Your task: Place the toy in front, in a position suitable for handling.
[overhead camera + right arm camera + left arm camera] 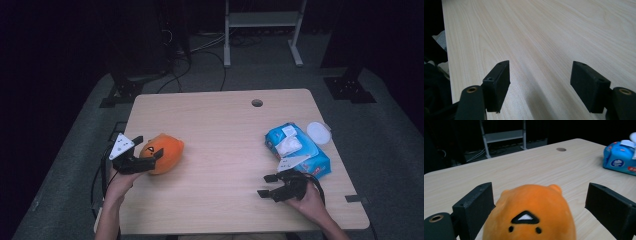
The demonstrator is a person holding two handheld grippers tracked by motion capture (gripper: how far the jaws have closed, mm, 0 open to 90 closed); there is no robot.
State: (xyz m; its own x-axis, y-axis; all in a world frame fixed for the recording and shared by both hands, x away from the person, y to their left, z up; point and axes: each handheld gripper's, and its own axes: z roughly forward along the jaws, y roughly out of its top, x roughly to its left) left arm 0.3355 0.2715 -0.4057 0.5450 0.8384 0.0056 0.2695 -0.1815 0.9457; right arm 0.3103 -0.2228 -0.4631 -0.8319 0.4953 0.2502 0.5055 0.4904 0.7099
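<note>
Your left claw (pixel 148 147) stood with its jaws wide apart on either side of the orange plush toy (pixel 164 152), one jaw close against it, the other clear, so nothing was clamped. The toy lay on the worktop (pixel 220 130) near its left edge. Your right claw (pixel 268 185) was also spread apart and held nothing, low over bare wood near the front right. Just beyond it lay a blue wipes pack (pixel 298 149), with a white lid (pixel 318 132) beside that.
</note>
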